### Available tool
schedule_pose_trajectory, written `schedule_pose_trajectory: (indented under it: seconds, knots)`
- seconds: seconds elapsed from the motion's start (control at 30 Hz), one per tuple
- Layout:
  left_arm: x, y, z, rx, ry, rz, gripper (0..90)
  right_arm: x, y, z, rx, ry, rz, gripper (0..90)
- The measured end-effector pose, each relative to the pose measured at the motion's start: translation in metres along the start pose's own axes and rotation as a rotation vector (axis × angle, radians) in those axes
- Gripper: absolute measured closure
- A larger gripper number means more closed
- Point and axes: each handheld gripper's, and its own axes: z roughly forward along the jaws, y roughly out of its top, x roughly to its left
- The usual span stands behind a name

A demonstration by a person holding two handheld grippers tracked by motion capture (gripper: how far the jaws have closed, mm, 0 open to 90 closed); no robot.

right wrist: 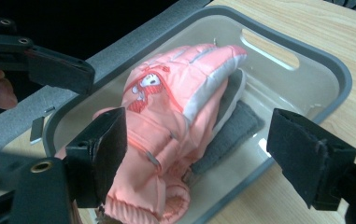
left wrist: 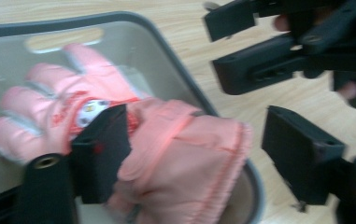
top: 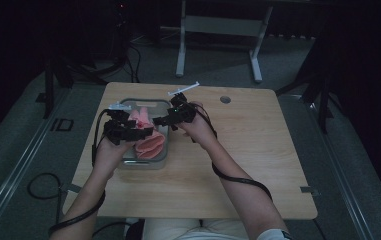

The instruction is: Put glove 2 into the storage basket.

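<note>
Both grippers [top: 137, 131] [top: 165, 120] seemingly spread over glove [right wrist: 166, 121]

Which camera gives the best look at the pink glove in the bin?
The right gripper view: the pink glove lies sharp and nearly whole. The left gripper view blurs it behind a jaw; the high view shows it small and dim.
</note>
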Motion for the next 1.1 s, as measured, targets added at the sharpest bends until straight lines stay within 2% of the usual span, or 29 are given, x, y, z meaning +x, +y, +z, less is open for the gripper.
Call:
schedule_pose_trajectory:
  seconds: [0.03,0.07,0.1,0.13,0.17,0.23,0.27,0.33,0.37,0.4,0.5,0.57,0.67,0.73,0.77,1.0,1.03,1.1]
  knots:
    - [0.000,0.000,0.000,0.000,0.000,0.000,14.0,-0.001,-0.002,-0.001,-0.003,0.004,0.009,20.2]
    - [-0.005,-0.001,0.000,-0.014,-0.024,0.018,14.1,-0.003,-0.004,-0.001,-0.006,0.009,0.017,20.2]
    - [-0.005,-0.001,0.000,-0.014,-0.024,0.018,14.0,-0.004,-0.006,-0.002,-0.009,0.008,0.019,20.2]
    - [-0.012,-0.001,-0.002,-0.037,-0.008,0.047,13.8,-0.005,-0.008,-0.002,-0.010,0.004,0.015,20.3]
    - [-0.015,-0.001,-0.003,-0.046,0.001,0.058,13.8,-0.005,-0.009,-0.003,-0.010,0.003,0.014,20.3]
    - [-0.015,-0.001,-0.003,-0.046,0.001,0.058,13.4,-0.006,-0.011,-0.003,-0.009,-0.001,0.007,20.3]
    - [-0.020,0.000,-0.004,-0.065,-0.016,0.062,7.9,-0.007,-0.014,-0.006,-0.015,-0.003,-0.006,19.3]
    - [-0.022,0.001,-0.003,-0.069,-0.029,0.051,1.2,-0.007,-0.017,-0.009,-0.020,-0.017,-0.024,19.3]
    - [-0.022,0.001,-0.003,-0.069,-0.029,0.051,0.7,-0.007,-0.017,-0.009,-0.020,-0.017,-0.024,19.3]
    - [-0.024,0.001,-0.003,-0.074,-0.026,0.052,0.7,-0.005,-0.020,-0.011,-0.021,-0.042,-0.046,19.5]
    - [-0.028,0.000,-0.001,-0.084,-0.028,0.065,0.7,-0.003,-0.024,-0.016,-0.028,-0.056,-0.060,19.5]
    - [-0.032,-0.001,0.001,-0.080,-0.038,0.085,0.8,-0.004,-0.026,-0.019,-0.035,-0.064,-0.062,19.6]
    - [-0.041,-0.002,0.004,-0.085,-0.011,0.136,1.0,-0.006,-0.030,-0.023,-0.035,-0.081,-0.082,20.6]
    - [-0.043,-0.003,0.005,-0.089,-0.018,0.141,1.0,-0.006,-0.032,-0.024,-0.030,-0.079,-0.083,20.6]
    - [-0.047,-0.004,0.006,-0.104,-0.041,0.153,1.0,-0.006,-0.036,-0.026,-0.032,-0.077,-0.087,20.5]
    - [-0.064,-0.009,0.010,-0.117,-0.052,0.210,0.9,-0.014,-0.048,-0.034,-0.051,-0.080,-0.085,20.4]
    - [-0.070,-0.012,0.011,-0.128,-0.062,0.233,0.9,-0.016,-0.052,-0.037,-0.050,-0.074,-0.078,20.5]
    - [-0.074,-0.014,0.014,-0.128,-0.102,0.224,0.9,-0.018,-0.055,-0.039,-0.045,-0.076,-0.083,20.6]
